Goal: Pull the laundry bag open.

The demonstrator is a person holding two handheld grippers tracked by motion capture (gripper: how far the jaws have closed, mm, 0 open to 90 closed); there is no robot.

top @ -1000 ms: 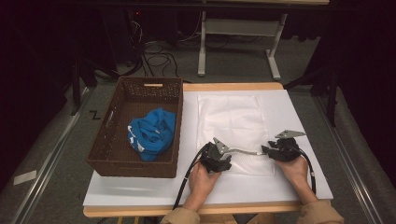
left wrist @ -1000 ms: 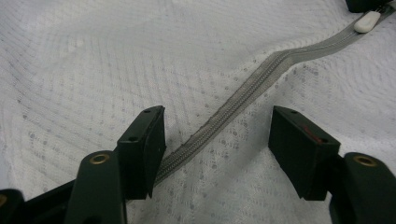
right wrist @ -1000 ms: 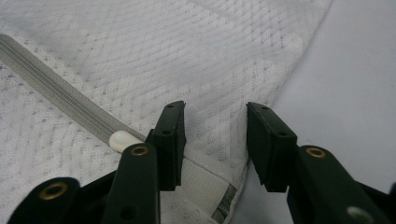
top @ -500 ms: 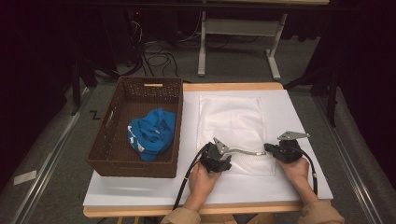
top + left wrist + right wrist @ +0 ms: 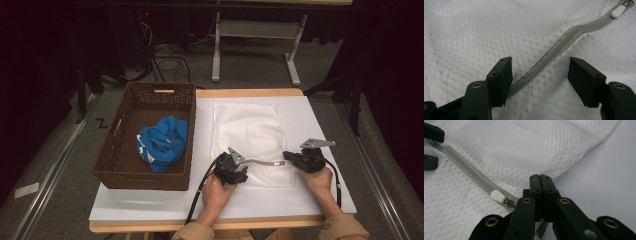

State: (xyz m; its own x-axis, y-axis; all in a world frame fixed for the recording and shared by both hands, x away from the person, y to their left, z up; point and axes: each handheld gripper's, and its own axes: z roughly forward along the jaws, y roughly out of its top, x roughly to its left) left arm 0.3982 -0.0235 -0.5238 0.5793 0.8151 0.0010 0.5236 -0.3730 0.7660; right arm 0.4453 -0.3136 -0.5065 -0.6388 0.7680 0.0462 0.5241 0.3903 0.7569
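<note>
1. On the white worktop (image 5: 150,210), one white mesh laundry bag (image 5: 247,135) is lying flat, with one brown woven rectangular basket (image 5: 125,165) standing just beside it on the left in the high view.
2. One crumpled blue cloth (image 5: 162,142) is lying in the basket, toward its near right part; what the mesh bag is holding cannot be told.
3. One grey zipper (image 5: 554,50) is running along the bag's near edge, its long axis lying left to right across the worktop in the high view, between the two claws.
4. One white zipper pull tab (image 5: 497,195) is sitting at the zipper's right end, just beside the right claw (image 5: 541,178), and is pointing back along the zipper toward the left claw (image 5: 540,77).
5. Two claws are working at the bag, one in each of the person's two hands, which are coming in from the near edge of the worktop.
6. Jaws of the left claw are standing apart over the mesh, straddling the zipper; the left jaw is lying against the zipper tape, and the pads are not pressing on it.
7. Jaws of the right claw have just been closing and are now meeting pad to pad at the zipper's end; a bit of grey tape is showing below them, but whether they are pinching it cannot be told.
</note>
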